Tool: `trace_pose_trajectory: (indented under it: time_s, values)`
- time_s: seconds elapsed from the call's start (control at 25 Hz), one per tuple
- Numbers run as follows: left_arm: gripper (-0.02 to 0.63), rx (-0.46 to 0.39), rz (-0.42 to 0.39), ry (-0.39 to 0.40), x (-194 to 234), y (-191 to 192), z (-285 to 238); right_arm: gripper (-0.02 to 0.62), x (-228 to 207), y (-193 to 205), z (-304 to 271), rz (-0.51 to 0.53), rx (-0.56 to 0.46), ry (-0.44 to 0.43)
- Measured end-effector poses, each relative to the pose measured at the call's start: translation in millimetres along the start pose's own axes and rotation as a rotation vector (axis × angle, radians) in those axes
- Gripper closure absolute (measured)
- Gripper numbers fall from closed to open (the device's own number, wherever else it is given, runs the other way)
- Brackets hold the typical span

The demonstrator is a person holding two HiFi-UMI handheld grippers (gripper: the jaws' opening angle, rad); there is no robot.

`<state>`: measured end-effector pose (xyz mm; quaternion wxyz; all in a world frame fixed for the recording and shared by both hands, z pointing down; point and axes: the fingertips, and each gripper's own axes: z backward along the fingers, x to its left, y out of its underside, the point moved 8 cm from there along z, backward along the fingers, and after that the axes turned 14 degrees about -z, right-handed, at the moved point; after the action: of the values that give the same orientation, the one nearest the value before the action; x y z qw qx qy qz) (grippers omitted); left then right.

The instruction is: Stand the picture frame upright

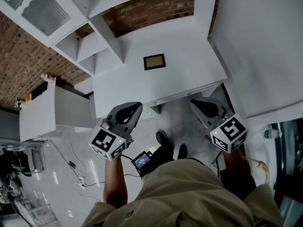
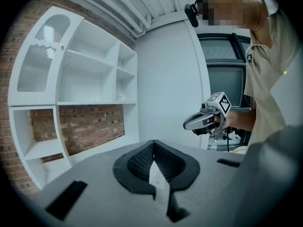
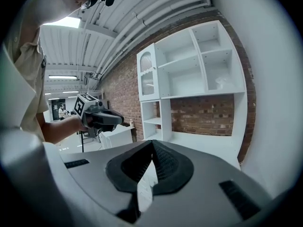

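So the picture frame (image 1: 154, 61) is lying flat on its back on the white table (image 1: 189, 65). It sits out on its own toward the rear, not far from the brick wall (image 1: 156, 8). It has a dark border and a tan middle, facing up. Nothing is touching it.

The person is standing a step back from the table's front edge with one tool in each hand, both pointed at the table and tipped slightly down. The left tool (image 1: 136, 106) is out over the grey floor (image 1: 177, 117), just short of the table edge. Its pads (image 2: 139, 162) come together at the tips with nothing caught between them. The right tool (image 1: 195, 102) is about level with it on the other side, also just short of the edge. Its pads (image 3: 163, 162) are closed up on nothing as well. Both tools are well apart from the frame.

Each tool's camera picks up the other one off to the side, held in a bare hand. There's a white shelf unit (image 2: 94, 70) over the table with open cubbies, and its upper door has ribbed glass. You can see the person's dark shoes (image 1: 163, 138) on the floor below.
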<state>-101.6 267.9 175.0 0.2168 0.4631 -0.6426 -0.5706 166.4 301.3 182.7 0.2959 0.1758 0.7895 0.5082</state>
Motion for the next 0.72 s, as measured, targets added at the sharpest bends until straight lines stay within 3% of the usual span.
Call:
trace_pose_trajectory:
  time_s: [0.36, 0.72]
  values:
    - [0.598, -0.051, 0.013, 0.07, 85.0, 25.5, -50.4, 0.591, -38.9, -35.2, -65.6, 0.009, -0.004, 0.09]
    - [0.598, -0.078, 0.018, 0.154, 170.6, 58.5, -75.6, 0.591, -47.7, -57.2, -143.1, -0.012, 0.008, 0.163]
